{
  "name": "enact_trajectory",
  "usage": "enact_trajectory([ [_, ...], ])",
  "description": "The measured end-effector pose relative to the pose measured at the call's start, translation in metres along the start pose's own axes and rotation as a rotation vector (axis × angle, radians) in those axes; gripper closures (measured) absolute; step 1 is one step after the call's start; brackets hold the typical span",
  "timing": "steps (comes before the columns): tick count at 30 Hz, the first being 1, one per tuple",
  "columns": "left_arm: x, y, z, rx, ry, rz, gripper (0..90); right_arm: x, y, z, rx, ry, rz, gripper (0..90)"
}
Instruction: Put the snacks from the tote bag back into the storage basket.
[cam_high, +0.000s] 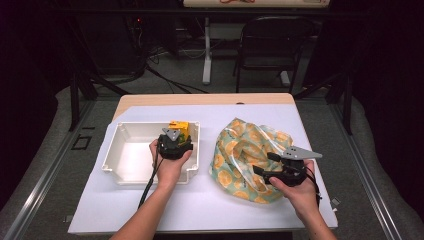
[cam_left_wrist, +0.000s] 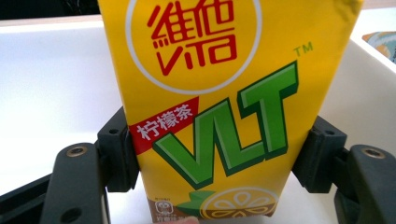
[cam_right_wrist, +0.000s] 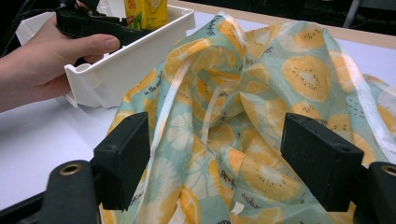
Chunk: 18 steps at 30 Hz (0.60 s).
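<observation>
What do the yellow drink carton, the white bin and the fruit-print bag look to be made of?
Drink carton: likely coated paperboard, smooth and slightly glossy, with printed faces and sharp folded edges. White bin: looks like rigid moulded plastic, matte, with a thick rolled rim. Fruit-print bag: thin, soft, crumpled sheet, faintly shiny; coated fabric or plastic film, hard to tell.

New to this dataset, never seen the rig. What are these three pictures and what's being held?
A person works at a table with a handheld two-jaw gripper in each hand. The high view looks down from above; the other two cameras ride on the grippers, looking along their black jaws. The left gripper is shut on a yellow lemon tea carton, held over a white bin. The right gripper is open, its jaws either side of a crumpled fruit-print bag lying beside the bin.
</observation>
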<state>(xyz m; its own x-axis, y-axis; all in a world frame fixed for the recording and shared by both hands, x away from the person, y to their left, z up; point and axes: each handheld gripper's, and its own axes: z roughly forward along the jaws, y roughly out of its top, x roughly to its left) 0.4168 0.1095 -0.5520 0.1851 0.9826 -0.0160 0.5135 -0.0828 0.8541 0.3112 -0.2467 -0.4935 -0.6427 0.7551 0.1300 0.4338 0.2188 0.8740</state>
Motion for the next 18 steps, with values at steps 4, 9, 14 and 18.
enact_trajectory([
  [4, 0.001, 0.001, -0.002, 0.018, -0.008, 0.006, 30.1, 0.0, 0.0, 0.0, -0.002, 0.0, 0.0, 23.9],
  [9, 0.001, 0.002, -0.01, 0.051, -0.018, 0.046, 26.2, 0.0, 0.0, -0.001, -0.001, 0.002, 0.0, 24.0],
  [14, 0.009, 0.005, -0.03, 0.046, -0.096, 0.086, 15.0, 0.0, 0.0, -0.001, -0.001, 0.007, 0.002, 24.0],
  [18, 0.027, 0.003, -0.052, 0.014, -0.152, 0.068, 16.8, -0.001, 0.0, -0.002, -0.01, 0.005, 0.005, 23.8],
])
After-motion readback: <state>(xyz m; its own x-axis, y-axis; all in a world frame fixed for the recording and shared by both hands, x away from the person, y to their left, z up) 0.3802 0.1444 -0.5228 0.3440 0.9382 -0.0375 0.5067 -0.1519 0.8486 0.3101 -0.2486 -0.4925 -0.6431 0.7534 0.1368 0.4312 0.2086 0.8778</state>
